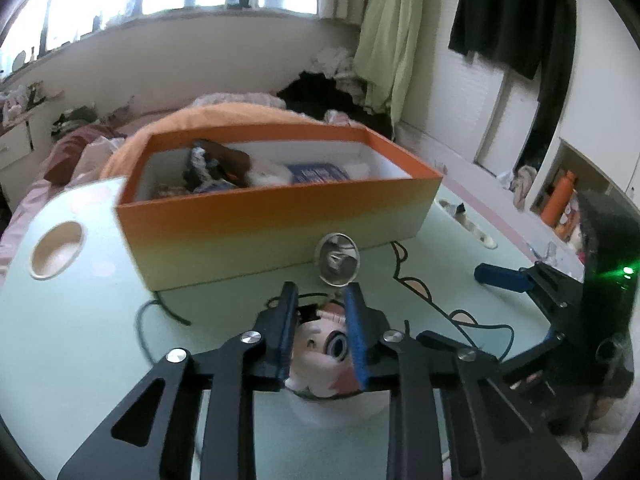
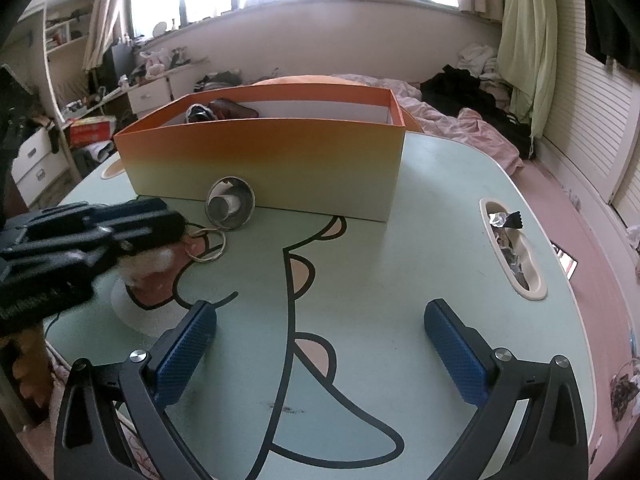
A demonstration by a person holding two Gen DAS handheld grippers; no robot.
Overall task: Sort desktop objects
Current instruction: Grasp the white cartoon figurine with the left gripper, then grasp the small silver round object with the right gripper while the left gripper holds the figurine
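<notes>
- Doll head, plush, clenched between left gripper pads, just above green table.
- Right gripper: jaws wide apart, nothing between them.
- Orange box beyond; metal funnel touching its front wall.

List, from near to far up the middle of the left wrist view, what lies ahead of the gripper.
Left gripper, shut on a small pink-and-white plush doll keychain → round silver metal cup lying on its side → orange-to-cream cardboard box holding sorted items → orange cushion behind it → window wall.
</notes>
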